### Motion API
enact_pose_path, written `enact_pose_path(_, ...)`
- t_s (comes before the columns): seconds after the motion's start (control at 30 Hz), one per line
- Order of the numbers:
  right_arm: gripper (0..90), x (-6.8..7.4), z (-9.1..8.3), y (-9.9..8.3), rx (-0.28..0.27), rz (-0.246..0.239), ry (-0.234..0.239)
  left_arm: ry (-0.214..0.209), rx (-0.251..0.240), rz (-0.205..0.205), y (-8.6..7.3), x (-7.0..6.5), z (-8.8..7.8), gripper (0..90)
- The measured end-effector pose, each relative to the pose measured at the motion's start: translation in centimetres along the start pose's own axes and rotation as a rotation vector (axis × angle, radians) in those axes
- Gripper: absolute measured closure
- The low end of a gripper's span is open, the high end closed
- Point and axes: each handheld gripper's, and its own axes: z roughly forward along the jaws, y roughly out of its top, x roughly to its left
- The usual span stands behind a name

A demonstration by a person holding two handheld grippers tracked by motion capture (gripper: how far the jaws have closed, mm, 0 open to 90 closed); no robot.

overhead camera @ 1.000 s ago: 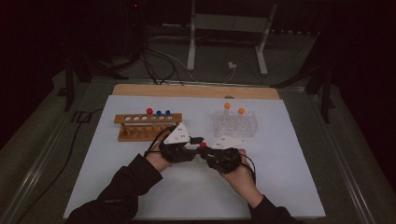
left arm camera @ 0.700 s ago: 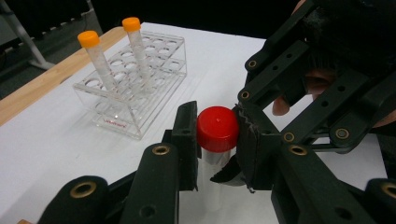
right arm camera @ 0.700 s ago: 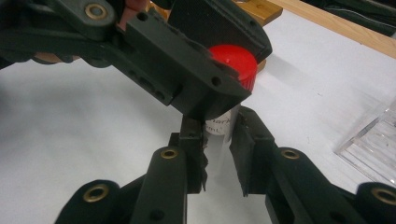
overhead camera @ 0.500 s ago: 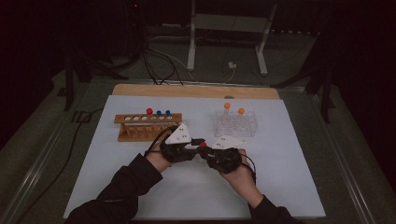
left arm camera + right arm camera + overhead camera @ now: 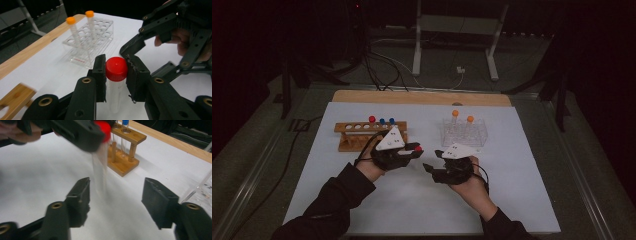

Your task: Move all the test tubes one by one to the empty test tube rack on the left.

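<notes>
A clear tube with a red cap (image 5: 116, 68) stands between the pads of my left gripper (image 5: 116, 75), which is shut on it just under the cap; its jaws have just been closing on it. From above, the left gripper (image 5: 412, 151) holds the red cap (image 5: 418, 148) in front of the wooden rack (image 5: 362, 136). My right gripper (image 5: 430, 168) sits just to its right, pointing left. Its jaws have just been opening, and the right gripper (image 5: 115, 197) stands open. The blurred tube (image 5: 100, 165) hangs ahead of its left jaw, untouched.
The wooden rack (image 5: 125, 157) holds a red-capped tube (image 5: 372, 119) and two blue-capped ones (image 5: 382, 121). A clear plastic rack (image 5: 464, 134) at the right holds two orange-capped tubes (image 5: 455, 114). All stand on a white mat (image 5: 512, 200) with a wooden strip (image 5: 422, 97) behind.
The two grippers were together at the red-capped tube. Now the right jaws have spread apart and let go, and the left gripper has drawn slightly away with the tube.
</notes>
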Motion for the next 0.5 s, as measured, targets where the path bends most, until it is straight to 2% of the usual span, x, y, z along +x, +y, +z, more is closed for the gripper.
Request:
enact_pose_path(0.13,19.7,-0.1,0.0,0.1,0.001,0.019,0.000,0.038,0.007,-0.014,-0.3,0.9,-1.5,72.0)
enact_pose_path(0.27,10.0,-0.2,-0.1,0.2,-0.002,0.044,-0.009,0.078,0.009,-0.023,-0.7,1.7,-3.2,72.0)
enact_pose_path(0.5,2.1,-0.4,-0.3,0.5,-0.013,0.069,-0.017,0.160,0.000,-0.056,-1.4,3.4,-6.2,71.9)
